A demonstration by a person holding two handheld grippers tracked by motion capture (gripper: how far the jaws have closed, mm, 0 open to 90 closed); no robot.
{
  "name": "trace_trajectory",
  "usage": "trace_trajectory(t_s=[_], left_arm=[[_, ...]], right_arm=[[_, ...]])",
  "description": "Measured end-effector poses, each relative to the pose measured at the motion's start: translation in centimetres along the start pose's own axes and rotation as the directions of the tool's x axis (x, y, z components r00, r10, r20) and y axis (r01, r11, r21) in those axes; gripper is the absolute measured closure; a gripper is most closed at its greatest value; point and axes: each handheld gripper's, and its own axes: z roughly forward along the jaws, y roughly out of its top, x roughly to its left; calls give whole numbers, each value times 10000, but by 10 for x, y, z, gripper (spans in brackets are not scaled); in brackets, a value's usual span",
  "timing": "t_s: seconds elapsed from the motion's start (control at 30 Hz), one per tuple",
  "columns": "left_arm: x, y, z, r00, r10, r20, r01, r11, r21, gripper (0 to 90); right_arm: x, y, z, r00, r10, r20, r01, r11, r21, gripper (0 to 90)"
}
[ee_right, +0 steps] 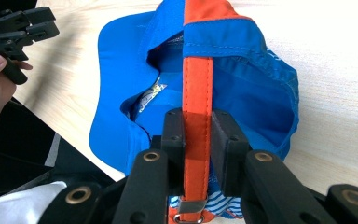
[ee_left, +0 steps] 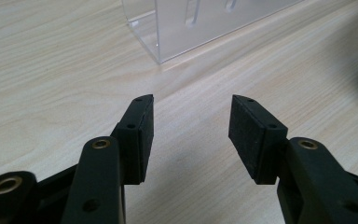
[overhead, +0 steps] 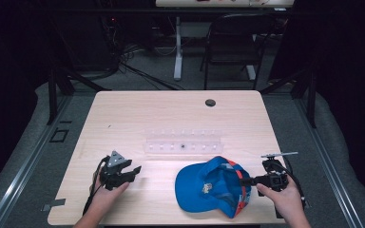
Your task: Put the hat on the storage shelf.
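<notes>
A blue cap [overhead: 209,185] with an orange back strap [ee_right: 197,79] lies near the table's front edge, right of centre, its brim towards the left. My right gripper [ee_right: 197,126] comes in from the right and is shut on that strap, one pad on each side of it. In the high view the right gripper [overhead: 246,181] sits at the cap's right rim. My left gripper [overhead: 135,171] rests low over bare wood to the left of the cap. The left gripper [ee_left: 191,121] is open, with nothing between its pads.
A clear plastic rack [overhead: 183,142] stands at mid-table behind the cap, and its corner [ee_left: 191,23] lies just ahead of the left jaws. A dark grommet [overhead: 210,102] marks the far side of the table [overhead: 171,109]. A folding chair [overhead: 233,38] stands beyond it.
</notes>
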Motion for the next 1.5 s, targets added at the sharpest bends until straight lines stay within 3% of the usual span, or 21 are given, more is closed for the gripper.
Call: trace_trajectory(t_s=[0.4,0.47,0.77,1.07,1.3,1.5], left_arm=[[0,0,0,10000,-45,-14,45,10000,-24,505],[0,0,0,10000,-37,-12,37,10000,-9,505],[0,0,0,10000,-40,-24,39,10000,-10,505],[0,0,-1,10000,-21,-34,21,10000,-23,505],[0,0,0,10000,-23,-41,23,10000,-23,505],[-1,0,0,10000,-16,-21,16,10000,-14,505]], right_arm=[[6,6,2,9994,-54,338,39,9990,436,770],[7,8,1,9991,-211,364,185,9974,698,770],[13,17,-6,9954,-252,920,174,9963,847,767],[16,28,-17,9971,239,716,-308,9949,961,772],[13,38,-26,9960,882,110,-888,9903,1070,773],[16,45,-31,9942,1073,-104,-1057,9892,1011,773]])
